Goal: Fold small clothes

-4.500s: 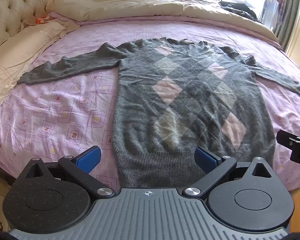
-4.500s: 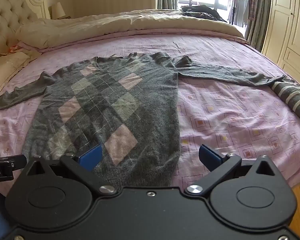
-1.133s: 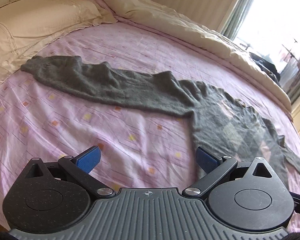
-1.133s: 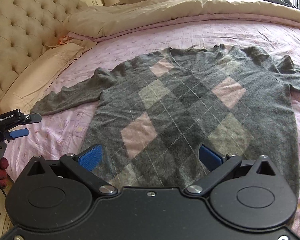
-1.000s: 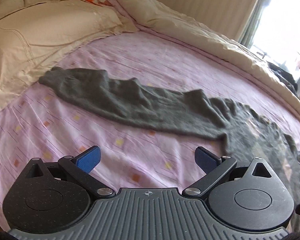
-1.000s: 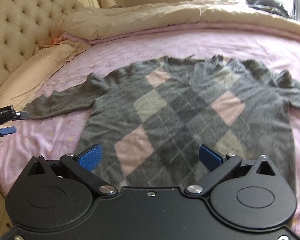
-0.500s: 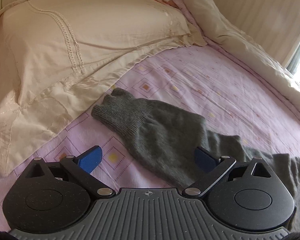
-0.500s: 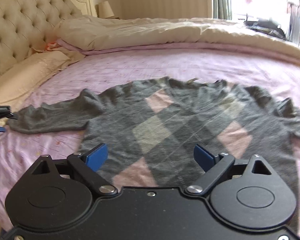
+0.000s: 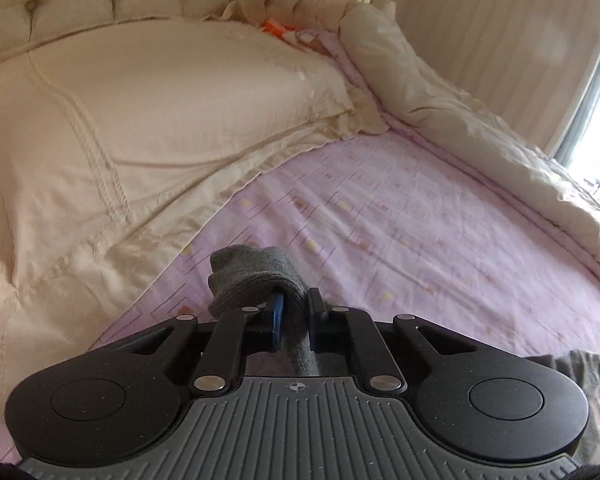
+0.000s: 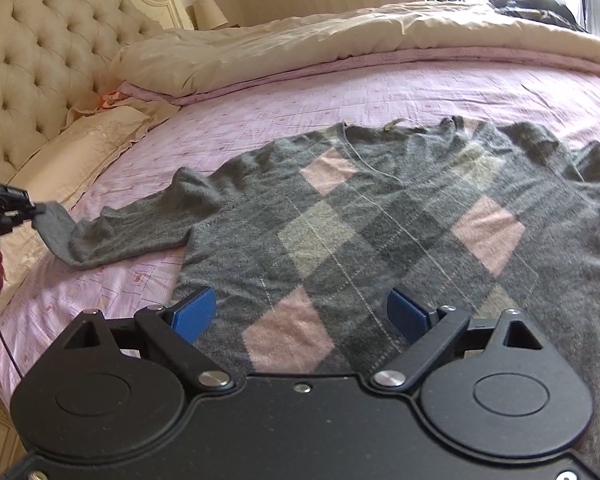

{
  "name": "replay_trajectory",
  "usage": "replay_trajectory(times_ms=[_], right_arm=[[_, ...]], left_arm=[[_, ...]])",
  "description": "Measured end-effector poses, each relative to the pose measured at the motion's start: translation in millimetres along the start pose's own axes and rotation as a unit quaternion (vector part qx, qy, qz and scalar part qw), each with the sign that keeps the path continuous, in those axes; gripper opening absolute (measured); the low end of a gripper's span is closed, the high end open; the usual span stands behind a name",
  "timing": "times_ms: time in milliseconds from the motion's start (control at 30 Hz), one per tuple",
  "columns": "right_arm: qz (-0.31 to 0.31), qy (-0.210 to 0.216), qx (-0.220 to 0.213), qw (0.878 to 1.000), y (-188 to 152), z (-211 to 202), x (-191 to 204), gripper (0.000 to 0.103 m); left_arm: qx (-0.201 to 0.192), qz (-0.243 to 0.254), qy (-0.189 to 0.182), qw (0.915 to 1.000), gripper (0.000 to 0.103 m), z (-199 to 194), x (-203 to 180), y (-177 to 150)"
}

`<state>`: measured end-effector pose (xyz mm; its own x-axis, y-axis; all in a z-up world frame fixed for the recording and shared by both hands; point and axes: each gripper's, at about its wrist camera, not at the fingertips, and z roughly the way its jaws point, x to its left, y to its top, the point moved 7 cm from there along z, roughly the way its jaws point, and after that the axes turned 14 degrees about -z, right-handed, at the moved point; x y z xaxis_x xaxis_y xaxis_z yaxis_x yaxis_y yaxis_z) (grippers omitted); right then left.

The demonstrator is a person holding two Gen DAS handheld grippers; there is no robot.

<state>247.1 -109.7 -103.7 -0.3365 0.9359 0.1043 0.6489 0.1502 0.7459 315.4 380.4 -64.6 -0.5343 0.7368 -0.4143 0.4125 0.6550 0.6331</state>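
Near the left edge of the bed [image 10: 380,80], close to the pillow [image 9: 160,120], my left tongs [image 9: 296,312] have just been closing, and the cuff of the sweater's sleeve [image 9: 252,276] is now bunched between the blue pads, pinched tight with a fold of grey knit spilling over the top. Half a second ago that cuff lay flat on the pink sheet in front of wide jaws; now it is gathered and lifted slightly off the sheet, which the right wrist view confirms: the left tongs [image 10: 28,210] hold the sleeve end at the far left, and the sleeve runs from there back to the shoulder. The sweater [image 10: 380,240] itself lies spread face up across the middle of the bed, neck toward the rolled duvet [image 10: 340,40], hem toward me. My right tongs [image 10: 300,312] hover wide over the lower front of the sweater, holding nothing, with the pads apart above the pink and grey diamonds. I judge the first fold is starting: with the cuff secured, the sleeve can be carried across the chest. The grip looks bunched rather than flat, so the sleeve may twist as it travels, and the body could drag if nothing pins it.
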Motion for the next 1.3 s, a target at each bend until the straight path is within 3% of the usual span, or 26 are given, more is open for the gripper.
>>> replay_trajectory(times_ms=[233,433,500,533,633,767,867,1000,1133,1300], right_arm=[[0.042,-0.004,0.002,0.999,-23,-23,-26,0.093],[0.059,-0.011,-0.007,0.998,-35,-50,-45,0.093],[0.049,-0.019,-0.014,0.999,-36,-58,-47,0.093],[0.045,-0.021,-0.016,0.999,-35,-60,-48,0.094],[0.041,-0.019,-0.018,0.999,-34,-63,-46,0.094],[0.037,-0.007,-0.013,0.999,-31,-57,-34,0.094],[0.030,0.004,-0.006,1.000,-28,-47,-22,0.094],[0.013,0.016,0.003,1.000,-21,-36,-3,0.094],[0.001,0.027,0.010,1.000,-14,-25,12,0.094],[-0.007,0.038,0.019,0.999,-11,-14,25,0.094]], left_arm=[[-0.043,0.096,-0.076,0.9916,0.011,-69,-121,8],[-0.054,0.138,-0.142,0.9786,0.012,-104,-222,-14],[-0.057,0.158,-0.147,0.9748,0.018,-101,-234,-25],[-0.060,0.170,-0.144,0.9730,0.027,-99,-237,-31],[-0.061,0.207,-0.114,0.9698,0.041,-87,-230,-47],[-0.052,0.205,-0.067,0.9750,0.053,-71,-189,-51],[-0.053,0.200,-0.018,0.9783,0.057,-53,-147,-49],[-0.040,0.205,0.048,0.9767,0.057,-24,-86,-54],[-0.016,0.200,0.068,0.9773,0.057,-6,-47,-66],[-0.030,0.245,0.062,0.9670,0.057,0,-47,-81]])
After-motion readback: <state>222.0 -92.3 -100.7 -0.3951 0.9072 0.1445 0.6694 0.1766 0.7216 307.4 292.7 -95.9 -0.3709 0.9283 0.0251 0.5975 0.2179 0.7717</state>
